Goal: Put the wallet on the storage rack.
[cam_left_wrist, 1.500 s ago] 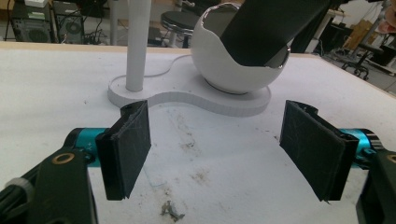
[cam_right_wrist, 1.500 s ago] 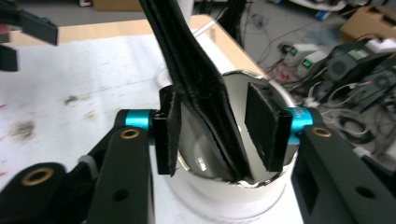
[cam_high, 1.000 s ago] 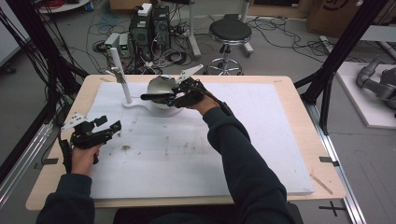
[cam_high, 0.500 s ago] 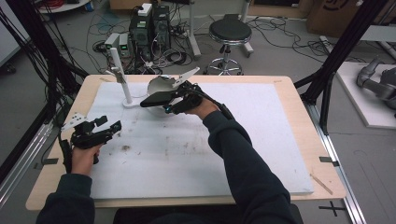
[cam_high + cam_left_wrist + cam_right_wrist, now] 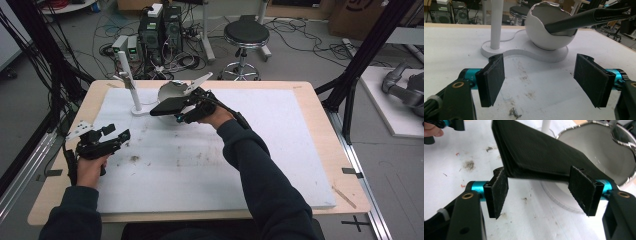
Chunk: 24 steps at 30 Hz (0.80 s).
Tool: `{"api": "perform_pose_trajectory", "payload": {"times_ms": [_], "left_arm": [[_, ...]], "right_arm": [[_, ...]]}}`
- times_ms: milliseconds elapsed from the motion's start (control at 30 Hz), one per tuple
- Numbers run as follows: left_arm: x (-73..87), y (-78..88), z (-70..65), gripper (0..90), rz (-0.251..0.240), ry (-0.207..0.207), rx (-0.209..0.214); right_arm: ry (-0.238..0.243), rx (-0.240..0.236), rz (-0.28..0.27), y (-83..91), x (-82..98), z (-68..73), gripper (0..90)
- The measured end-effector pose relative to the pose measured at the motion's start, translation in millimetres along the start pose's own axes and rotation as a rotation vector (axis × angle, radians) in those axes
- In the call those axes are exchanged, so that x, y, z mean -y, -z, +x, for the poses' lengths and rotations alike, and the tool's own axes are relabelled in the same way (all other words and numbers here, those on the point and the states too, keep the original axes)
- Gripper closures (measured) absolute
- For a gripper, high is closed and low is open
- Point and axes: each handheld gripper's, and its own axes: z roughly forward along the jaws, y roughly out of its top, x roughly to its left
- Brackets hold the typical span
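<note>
A white egg-shaped bowl (image 5: 169, 90) with a jagged silver rim stands on a white base (image 5: 137, 111) beside a white post (image 5: 127, 75). A flat black case (image 5: 170, 105) leans out of the bowl over its rim. My right gripper (image 5: 181, 117) straddles the case's free end. Its jaws have just been opening, and the case (image 5: 536, 152) lies between the pads without being pressed, so this gripper (image 5: 540, 192) is open. My left gripper (image 5: 117, 136) rests open and empty at the table's left, facing the bowl (image 5: 536, 32) and the case (image 5: 584, 18).
A white foam sheet (image 5: 280, 150) with dirty smudges covers the wooden table (image 5: 320, 100). A small bit of debris (image 5: 514, 113) lies just before the left gripper (image 5: 541, 80). Black frame posts, cables, computers and a stool stand beyond the far edge.
The right gripper's jaws stand wider around the black case than a second ago, and the hand has barely shifted. The left gripper has kept still.
</note>
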Motion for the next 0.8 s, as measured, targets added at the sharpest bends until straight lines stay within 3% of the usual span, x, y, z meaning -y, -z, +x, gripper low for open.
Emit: {"api": "perform_pose_trajectory", "payload": {"times_ms": [233,300,467,633,800], "left_arm": [[0.1,-0.5,-0.2,24.7,0.001,0.0,0.001],[0.0,0.0,-0.2,24.7,0.0,0.0,0.001],[0.2,-0.1,0.8,24.7,-0.002,0.004,0.0],[0.1,0.2,0.7,24.7,-0.002,0.003,0.0],[-0.1,0.6,1.0,24.7,-0.002,0.005,-0.001]], "right_arm": [[0.036,0.002,0.006,-3.9,-3.3,7.6,32.5],[0.08,0.111,0.034,-7.1,-3.1,8.4,38.3],[0.064,0.079,0.025,-9.5,-1.8,7.0,35.3],[0.134,0.036,0.014,-10.8,-1.5,14.0,25.5],[0.25,0.072,0.042,-16.4,1.2,29.1,21.0]]}}
